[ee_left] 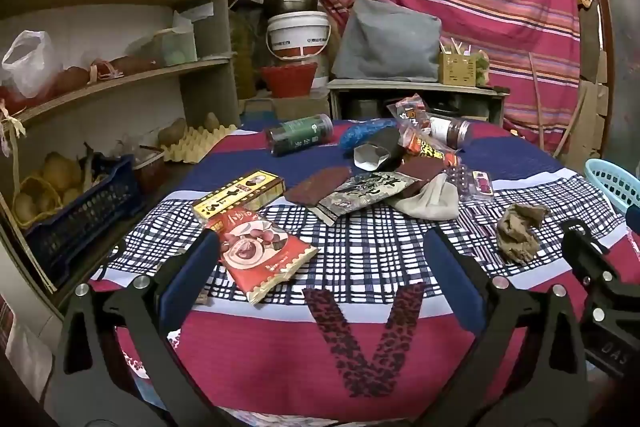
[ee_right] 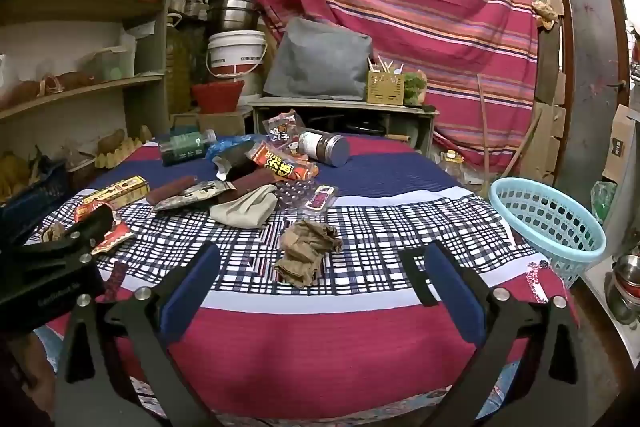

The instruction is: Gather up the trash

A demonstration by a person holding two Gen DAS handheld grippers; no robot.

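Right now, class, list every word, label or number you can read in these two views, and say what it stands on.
"DAS", cut off at the edge: right tool's housing.
Chinese print, too blurred to read: yellow box, red snack packet, orange packet, green jar.
Small print, too blurred: white bucket, left tool's housing.

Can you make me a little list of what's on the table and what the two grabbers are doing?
Place: table with a checked and striped cloth
Nearest the left gripper: red snack packet, jaws wide open, holding nothing
Nearest the right gripper: crumpled brown paper, jaws wide open, holding nothing
Middle pile: wrappers, a yellow box, a beige pouch
Far side: green jar and brown jar, both lying down
Bin: blue basket at the right edge, nothing seen in it
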